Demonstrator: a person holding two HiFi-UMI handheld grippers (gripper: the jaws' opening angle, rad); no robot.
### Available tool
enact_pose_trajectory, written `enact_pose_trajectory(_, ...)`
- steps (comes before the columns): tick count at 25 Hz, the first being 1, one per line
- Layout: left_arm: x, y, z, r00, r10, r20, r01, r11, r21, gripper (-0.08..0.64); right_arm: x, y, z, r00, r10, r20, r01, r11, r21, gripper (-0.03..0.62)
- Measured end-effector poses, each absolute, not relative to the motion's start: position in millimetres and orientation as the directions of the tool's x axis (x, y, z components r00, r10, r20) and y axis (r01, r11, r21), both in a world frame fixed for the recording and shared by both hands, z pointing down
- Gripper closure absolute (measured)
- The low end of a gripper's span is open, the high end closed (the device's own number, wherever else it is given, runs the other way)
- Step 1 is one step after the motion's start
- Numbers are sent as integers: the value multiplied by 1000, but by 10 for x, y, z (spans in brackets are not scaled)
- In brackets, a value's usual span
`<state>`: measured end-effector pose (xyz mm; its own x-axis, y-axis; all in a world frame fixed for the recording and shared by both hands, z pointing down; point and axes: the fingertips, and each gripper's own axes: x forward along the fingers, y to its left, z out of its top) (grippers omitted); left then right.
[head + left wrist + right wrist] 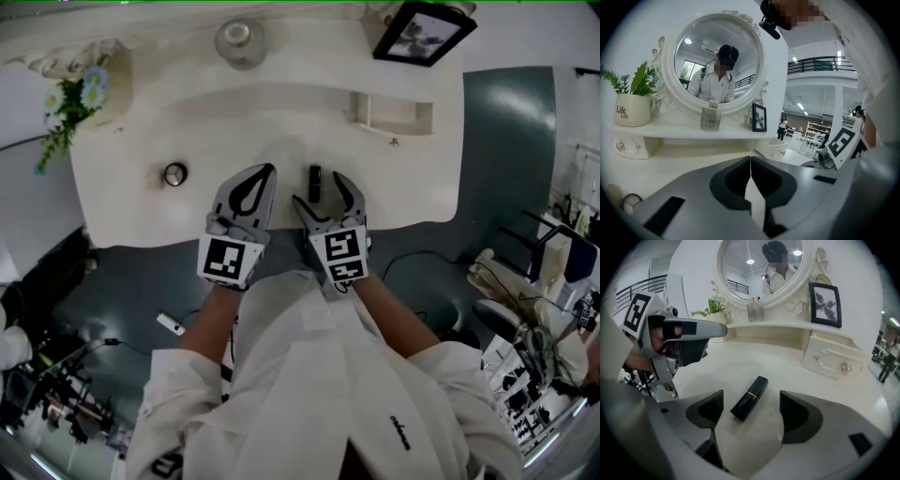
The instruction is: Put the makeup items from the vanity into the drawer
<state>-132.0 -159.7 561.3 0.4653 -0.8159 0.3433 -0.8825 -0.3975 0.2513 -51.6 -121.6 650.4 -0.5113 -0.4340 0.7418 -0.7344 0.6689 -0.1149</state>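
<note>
A black lipstick (315, 174) (750, 398) lies on the white vanity top (141, 202). My right gripper (319, 187) (751, 397) is open and low over the top. The lipstick lies between its jaws, and neither pad touches it. To its left my left gripper (269, 172) (750, 161) is shut on nothing, its tips meeting above the vanity top; it also shows in the right gripper view as the left gripper (682, 341). A small round compact (175, 173) (630, 202) sits further left. The small drawer (394, 112) (832, 359) at the back right stands pulled open.
An oval mirror (717, 61) rises behind the shelf. A glass jar (239, 42) (711, 118), a framed picture (422, 33) (825, 304) and a flower pot (630, 110) stand on it. Stands and cables (525, 309) crowd the floor to the right.
</note>
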Motion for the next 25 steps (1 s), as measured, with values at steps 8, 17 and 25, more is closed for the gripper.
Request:
enact_pose_trajectory(8,-1293,-1570,5603,475,-812,339,-878,-409,250,532,-466,-1273,6525,-462,-468,753,-752,657,-53,295)
enact_pose_trajectory(17,-1254,-1569,5592,493,-803,335,-868,-423,261,532,-519,-1256,6501,-429,-517,741,-763,647,10,459)
enact_pose_trajectory(25,-1215,-1572,5543,510,-797,324,-858,-441,263,532,-480,-1353,6468,-426,-531,732,-773,635,10,477)
